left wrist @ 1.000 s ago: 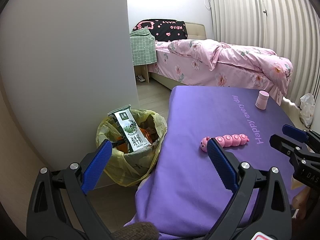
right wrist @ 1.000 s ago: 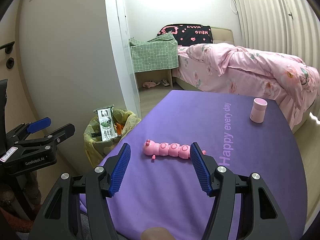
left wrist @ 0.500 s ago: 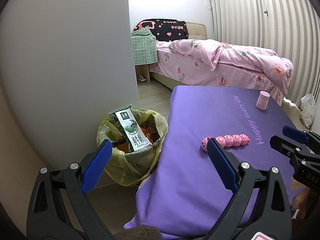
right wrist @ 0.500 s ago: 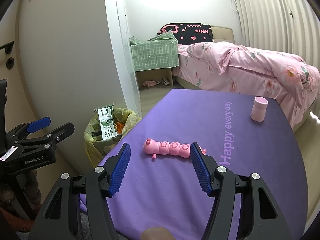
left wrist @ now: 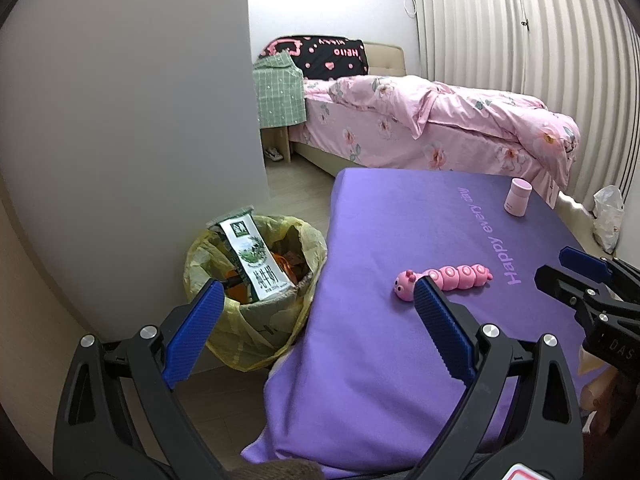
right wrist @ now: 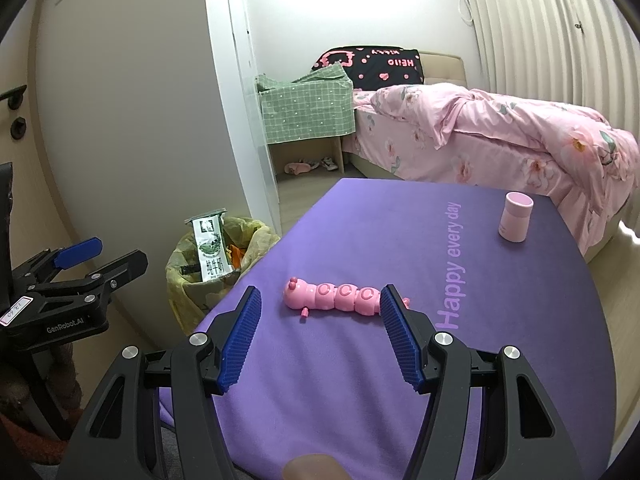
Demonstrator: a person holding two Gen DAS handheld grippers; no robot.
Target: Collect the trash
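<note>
2 hand-held grippers, left hand-held gripper (left wrist: pixel 316 308) and right hand-held gripper (right wrist: pixel 320 320), gape wide, empty.

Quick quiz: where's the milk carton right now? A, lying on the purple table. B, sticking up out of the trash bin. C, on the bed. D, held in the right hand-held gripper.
B: the milk carton stands tilted in the yellow-bagged trash bin beside the table, and both hand-held grippers are open and hold nothing.
</note>
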